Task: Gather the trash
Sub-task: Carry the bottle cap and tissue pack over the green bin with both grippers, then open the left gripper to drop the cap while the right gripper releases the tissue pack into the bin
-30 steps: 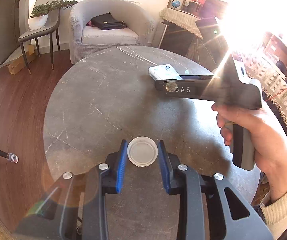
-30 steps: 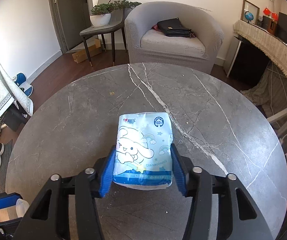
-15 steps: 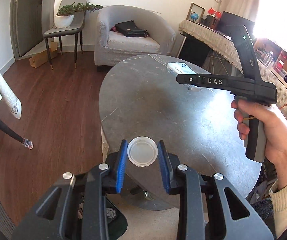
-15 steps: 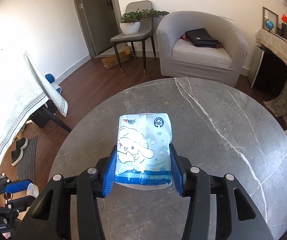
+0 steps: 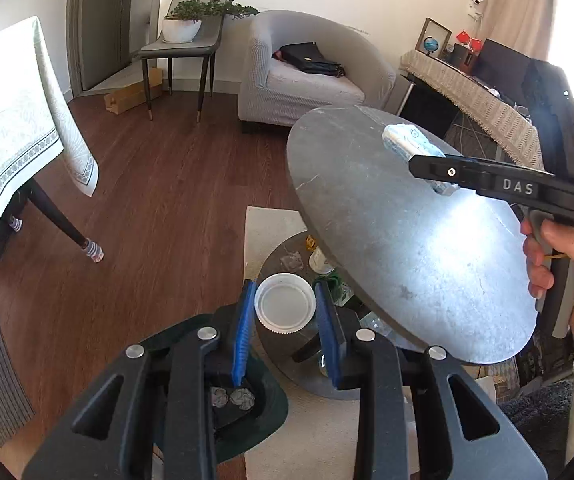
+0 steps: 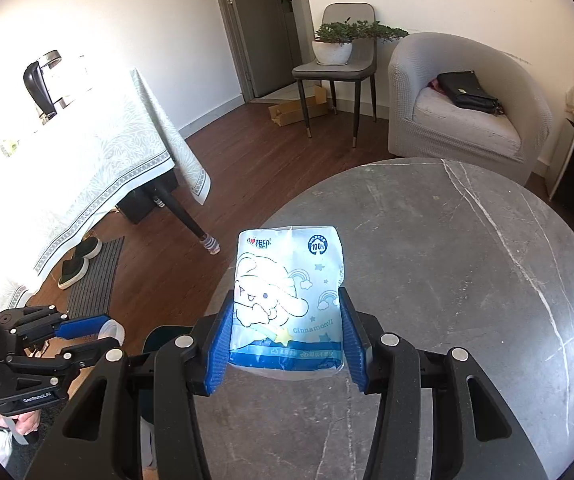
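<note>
Sunlit living room: wooden floor, a grey armchair (image 5: 307,80) and a chair with a potted plant (image 5: 183,28) at the back, and a round stone table (image 5: 407,240) now sitting to the right of the left wrist view instead of under it. A second ago the left gripper (image 5: 285,312) was hanging over the tabletop; now it is hovering past the table's edge, over the floor and a dark green bin (image 5: 247,404) lying low beneath its frame with crumpled paper in it. Its jaws are standing partly closed, the blue pads pinching a white lid (image 5: 285,304) by its ribbed rim, the same hold as before. In this view the right gripper (image 5: 431,170) is reaching in from the right, a hand (image 5: 567,276) on its handle, carrying a tissue pack (image 5: 407,142) above the table. A lower shelf with bits of clutter is showing under the tabletop.

From the right wrist, the table (image 6: 467,280) is filling the right half, while a cloth-covered table (image 6: 99,168) and shoes on a mat are coming into sight at left, more of the floor showing than a second ago. The right gripper (image 6: 287,334) is standing about half open, its pads pressing both sides of the tissue pack (image 6: 287,292), which is lifted clear of the stone near the table's edge. The left gripper (image 6: 87,336) is showing at lower left with the lid (image 6: 113,328) between its pads.

Both pieces appear to be swinging off the table towards the bin; the lid looks closest to dropping, the pack following.
</note>
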Demonstrator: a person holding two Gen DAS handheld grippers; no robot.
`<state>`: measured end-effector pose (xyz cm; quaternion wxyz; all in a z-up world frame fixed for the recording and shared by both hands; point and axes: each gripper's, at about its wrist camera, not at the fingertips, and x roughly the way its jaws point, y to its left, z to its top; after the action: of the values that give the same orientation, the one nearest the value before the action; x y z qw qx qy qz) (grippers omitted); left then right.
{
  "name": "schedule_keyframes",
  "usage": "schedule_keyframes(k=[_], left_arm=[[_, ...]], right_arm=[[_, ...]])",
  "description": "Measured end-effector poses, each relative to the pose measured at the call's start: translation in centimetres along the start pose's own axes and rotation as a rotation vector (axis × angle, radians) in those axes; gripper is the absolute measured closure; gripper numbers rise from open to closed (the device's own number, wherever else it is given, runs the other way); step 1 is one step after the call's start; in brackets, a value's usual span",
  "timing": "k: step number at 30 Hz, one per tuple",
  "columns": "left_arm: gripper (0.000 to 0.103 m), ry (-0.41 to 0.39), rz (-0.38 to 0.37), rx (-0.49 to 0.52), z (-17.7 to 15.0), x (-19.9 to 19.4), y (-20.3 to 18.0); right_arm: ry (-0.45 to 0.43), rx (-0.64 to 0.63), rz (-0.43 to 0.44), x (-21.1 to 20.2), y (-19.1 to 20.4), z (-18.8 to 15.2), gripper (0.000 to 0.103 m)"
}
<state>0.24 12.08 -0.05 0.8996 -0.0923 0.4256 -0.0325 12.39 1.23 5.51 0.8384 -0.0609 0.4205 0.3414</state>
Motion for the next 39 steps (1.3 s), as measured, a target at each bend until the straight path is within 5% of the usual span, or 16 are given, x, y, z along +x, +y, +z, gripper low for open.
schedule_keyframes(k=[17,36,39], left_arm=[[0.070,0.112,0.069,-0.130,-4.6,3.4,7.9],[0.070,0.268,0.095,-0.187,-9.2,7.2,12.0],[0.058,0.295,0.096,-0.198,-9.8,7.7,12.5]], right_arm=[[0.106,-0.245,0.134,3.4,12.6,-1.6,0.054],[0.210,-0.280,0.168,9.2,16.0,-1.6,0.054],[0.218,-0.286,0.171,9.7,16.5,-1.6,0.054]])
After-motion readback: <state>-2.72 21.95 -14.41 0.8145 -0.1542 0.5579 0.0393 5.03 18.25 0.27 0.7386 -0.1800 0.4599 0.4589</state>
